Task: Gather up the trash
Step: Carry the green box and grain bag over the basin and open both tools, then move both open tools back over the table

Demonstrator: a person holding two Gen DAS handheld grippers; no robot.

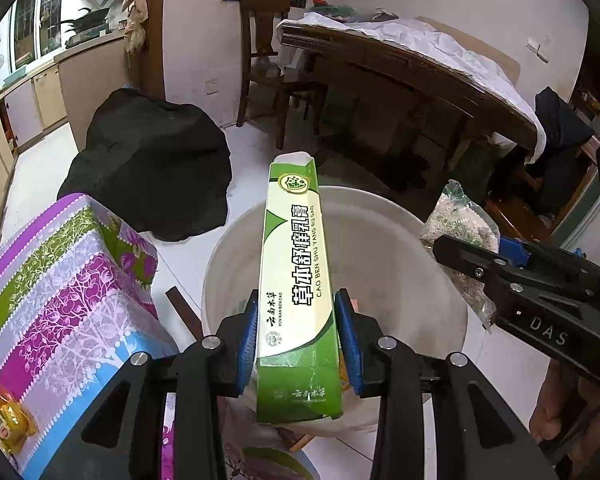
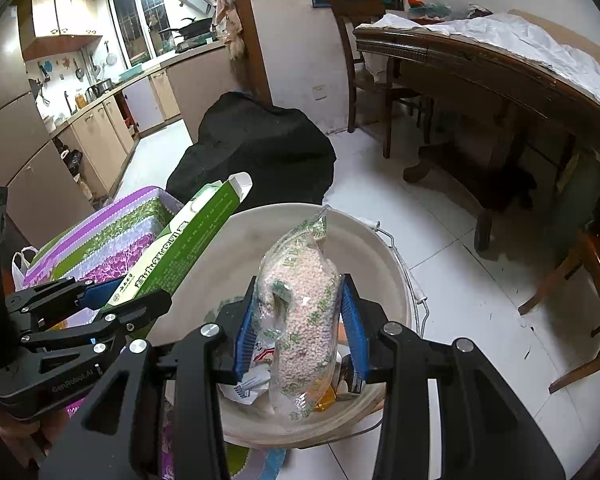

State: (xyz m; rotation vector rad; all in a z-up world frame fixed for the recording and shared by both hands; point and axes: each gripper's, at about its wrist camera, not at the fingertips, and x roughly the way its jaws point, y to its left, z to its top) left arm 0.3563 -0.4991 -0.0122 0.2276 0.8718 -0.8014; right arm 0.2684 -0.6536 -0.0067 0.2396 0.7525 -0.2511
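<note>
My left gripper is shut on a long green and cream carton and holds it over the white bucket. The carton also shows in the right wrist view, with the left gripper at the left. My right gripper is shut on a clear plastic bag of pinkish pellets above the bucket. That bag and the right gripper show at the right of the left wrist view. Several wrappers lie in the bucket's bottom.
A table with a purple, green and white floral cloth stands on the left, with a yellow packet on it. A black bag sits on the white tiled floor behind. A wooden dining table and chairs stand at the right.
</note>
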